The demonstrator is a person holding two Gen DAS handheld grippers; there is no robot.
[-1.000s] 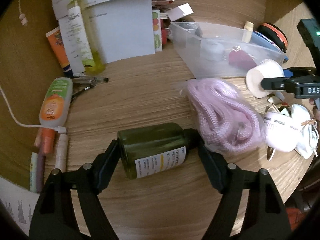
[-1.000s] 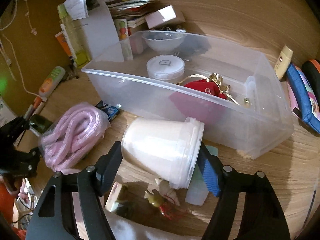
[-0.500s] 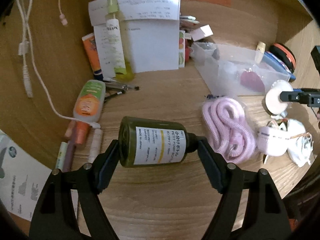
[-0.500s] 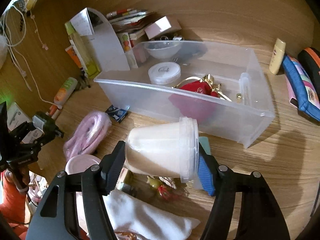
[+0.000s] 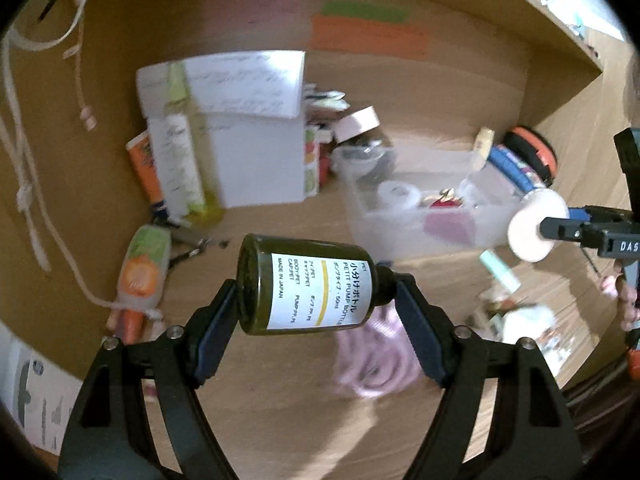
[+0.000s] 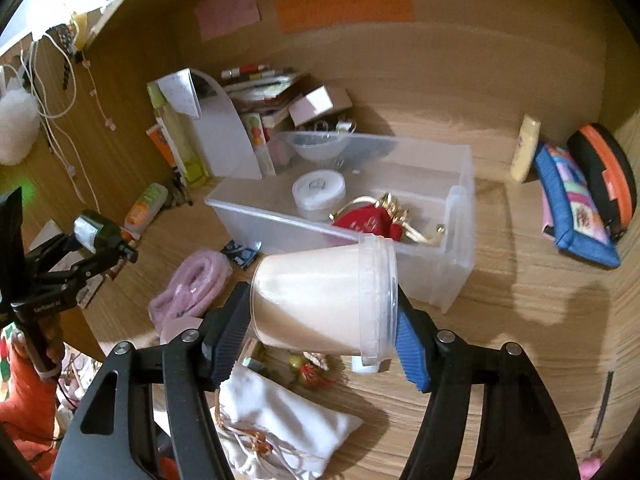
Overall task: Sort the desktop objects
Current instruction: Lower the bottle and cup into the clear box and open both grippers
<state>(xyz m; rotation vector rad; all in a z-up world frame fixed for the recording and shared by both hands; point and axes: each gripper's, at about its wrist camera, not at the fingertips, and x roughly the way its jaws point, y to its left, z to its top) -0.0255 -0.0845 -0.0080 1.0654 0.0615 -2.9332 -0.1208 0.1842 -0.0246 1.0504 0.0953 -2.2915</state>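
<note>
My left gripper (image 5: 310, 316) is shut end to end on a dark green pump bottle (image 5: 304, 290) with a white label, held sideways well above the desk; the bottle (image 6: 94, 232) and that gripper also show at the left of the right wrist view. My right gripper (image 6: 320, 328) is shut on a cream-filled clear tub (image 6: 324, 300) lying sideways in its pads, just in front of the clear plastic bin (image 6: 456, 276). The tub (image 5: 536, 224) appears at the right of the left wrist view, beside the bin (image 5: 400, 240).
The bin holds a round white jar (image 6: 319, 192) and a red pouch (image 6: 366, 220). On the desk lie a pink rope bundle (image 6: 192, 284), a white cloth bag (image 6: 280, 420), an orange-green tube (image 5: 142, 272), papers (image 5: 256, 136) and a blue pencil case (image 6: 576, 208).
Both grippers have risen off the desk with their loads. The bottle has lifted clear of the pink rope, and the tub has come up and closer to the bin.
</note>
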